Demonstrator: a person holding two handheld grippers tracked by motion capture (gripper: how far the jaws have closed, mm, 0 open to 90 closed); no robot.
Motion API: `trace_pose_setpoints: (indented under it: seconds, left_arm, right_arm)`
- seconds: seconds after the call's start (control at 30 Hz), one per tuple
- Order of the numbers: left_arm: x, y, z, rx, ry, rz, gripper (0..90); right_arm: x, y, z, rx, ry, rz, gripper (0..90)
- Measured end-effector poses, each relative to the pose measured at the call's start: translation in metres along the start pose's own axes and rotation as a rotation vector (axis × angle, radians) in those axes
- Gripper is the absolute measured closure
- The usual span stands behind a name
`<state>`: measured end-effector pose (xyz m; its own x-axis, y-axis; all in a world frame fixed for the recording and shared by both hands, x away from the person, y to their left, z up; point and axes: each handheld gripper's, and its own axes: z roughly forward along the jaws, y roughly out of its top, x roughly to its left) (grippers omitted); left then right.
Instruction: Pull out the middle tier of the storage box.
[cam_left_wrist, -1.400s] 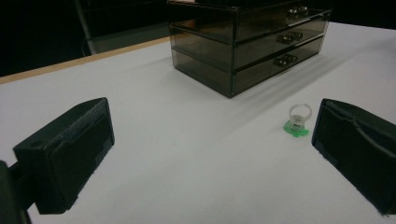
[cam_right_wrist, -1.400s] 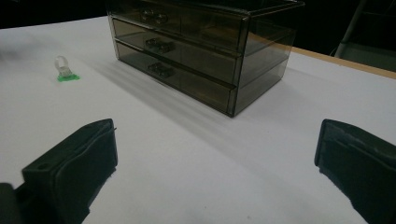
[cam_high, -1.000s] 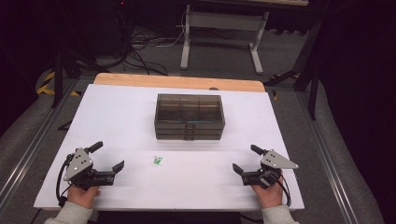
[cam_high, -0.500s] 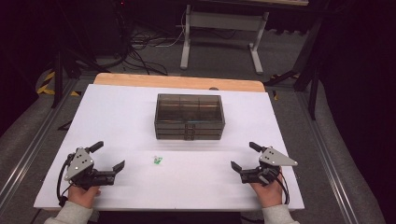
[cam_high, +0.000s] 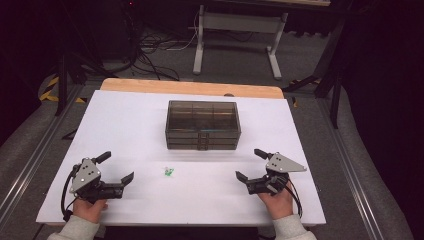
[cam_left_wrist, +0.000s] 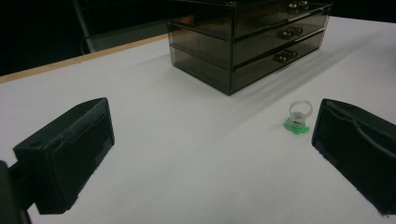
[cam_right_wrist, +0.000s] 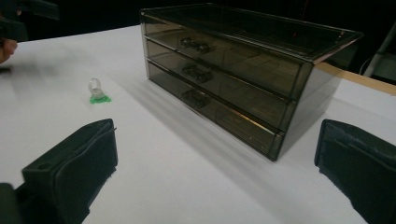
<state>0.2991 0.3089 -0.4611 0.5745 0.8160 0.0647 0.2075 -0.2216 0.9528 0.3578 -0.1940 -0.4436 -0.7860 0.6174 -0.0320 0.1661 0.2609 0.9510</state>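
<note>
Ring: a small clear ring on a green base is seen lying free on the white surface; it is placed at about 6 o'clock of the drawer box, slightly toward 7, near the box front but apart from it; nothing is touching it.
Ring in the claw views: it is seen just inside the right-hand jaw in the left gripper view, ahead of the jaws and not between them; in the right gripper view it is seen farther off at about 10 o'clock.
Drawer box: a smoked transparent three-drawer box is set at the middle of the surface; all three drawers appear pushed in; the handles are faced toward the person; whether anything lies inside cannot be told.
Left claw: held released, jaws spread wide, nothing between them; it is placed at about 9 o'clock of the ring, well apart.
Right claw: likewise released and empty; it is placed at about 3 o'clock of the ring, well apart, and aimed at the box.
Progress: judged at the very start; the ring is not yet grasped, no drawer is opened; presumably what is left is picking the ring up, pulling a drawer out, placing the ring inside and closing it.
</note>
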Motion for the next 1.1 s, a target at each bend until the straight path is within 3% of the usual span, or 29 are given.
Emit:
trace_pose_setpoints:
  seconds: [0.23, 0.37, 0.53, 1.1]
  left_arm:
    - [0.0, 0.0, 0.0, 0.001, 0.0, 0.0, 0.3]
    - [0.0, 0.0, 0.0, 0.002, -0.001, 0.001, 0.3]
    - [0.0, 0.0, 0.0, 0.003, -0.003, 0.002, 0.2]
    - [0.0, 0.0, 0.001, 0.003, -0.005, 0.002, 0.2]
  right_arm:
    - [0.008, 0.008, 0.01, 0.012, 0.029, -0.038, 0.1]
    - [0.013, 0.01, 0.023, 0.015, 0.062, -0.029, 0.1]
    - [0.022, 0.014, 0.035, 0.027, 0.078, -0.065, 0.1]
    - [0.036, 0.015, 0.061, 0.07, 0.091, -0.129, 0.2]
